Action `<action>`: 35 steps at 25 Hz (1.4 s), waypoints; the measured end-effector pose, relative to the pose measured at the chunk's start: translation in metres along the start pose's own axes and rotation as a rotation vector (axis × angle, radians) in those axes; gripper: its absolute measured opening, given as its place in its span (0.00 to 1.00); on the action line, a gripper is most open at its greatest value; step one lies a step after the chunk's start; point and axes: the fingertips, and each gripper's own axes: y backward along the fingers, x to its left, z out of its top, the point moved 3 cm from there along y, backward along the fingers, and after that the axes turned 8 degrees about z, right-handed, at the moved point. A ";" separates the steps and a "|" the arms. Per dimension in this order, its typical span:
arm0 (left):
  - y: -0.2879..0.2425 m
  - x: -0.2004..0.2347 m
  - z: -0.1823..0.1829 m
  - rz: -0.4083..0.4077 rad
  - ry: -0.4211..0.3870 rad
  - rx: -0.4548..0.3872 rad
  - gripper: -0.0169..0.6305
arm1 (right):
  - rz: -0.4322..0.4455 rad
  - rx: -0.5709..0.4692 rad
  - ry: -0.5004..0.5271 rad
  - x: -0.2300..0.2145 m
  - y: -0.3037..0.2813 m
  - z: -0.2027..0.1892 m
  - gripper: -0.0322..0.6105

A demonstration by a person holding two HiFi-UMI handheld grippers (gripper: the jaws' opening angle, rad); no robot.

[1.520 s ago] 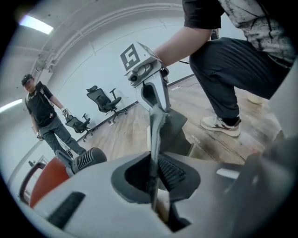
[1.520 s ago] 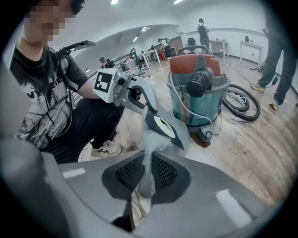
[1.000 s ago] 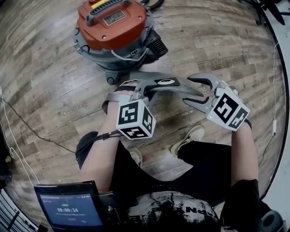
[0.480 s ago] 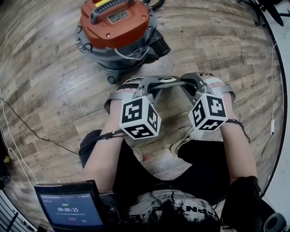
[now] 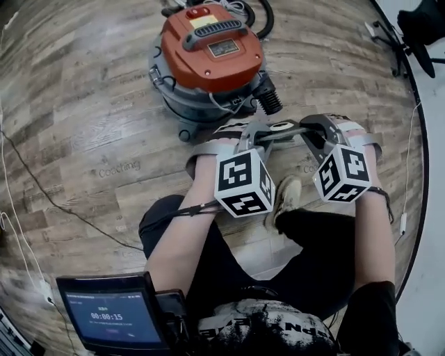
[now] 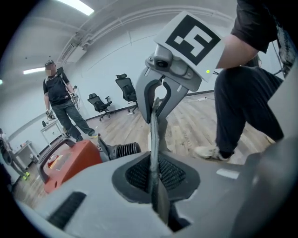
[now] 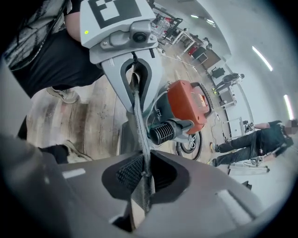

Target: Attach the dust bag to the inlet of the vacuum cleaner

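Open floor [image 5: 83, 97]: broad bare boards left of the vacuum cleaner [image 5: 208, 52], crossed only by a thin black cable [image 5: 49, 198].
Approach to the inlet [image 5: 268, 99]: a short clear strip between the ribbed port and the dust bag [image 5: 281, 127].
Dust bag: stretched between the left hand-held gripper [image 5: 259, 133] and the right hand-held gripper [image 5: 307, 129] and pinched at both ends, the right jaws having just closed on it. It bars passage between the two.
Far side: vacuum cleaner body and coiled hose [image 5: 259, 17] block the way.
Near side: the person's knees and a shoe [image 5: 285, 196] crowd in.
Right: a floor strip with a white cable [image 5: 405, 201].
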 end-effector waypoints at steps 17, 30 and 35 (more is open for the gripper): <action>-0.021 0.026 -0.006 0.046 0.123 0.033 0.07 | 0.041 -0.092 0.023 -0.038 -0.026 -0.006 0.11; -0.030 0.043 -0.007 0.023 0.255 0.039 0.07 | 0.056 -0.123 0.044 -0.057 -0.037 -0.007 0.12; -0.035 0.043 -0.005 0.006 0.262 0.061 0.07 | 0.063 -0.158 0.031 -0.061 -0.044 -0.012 0.13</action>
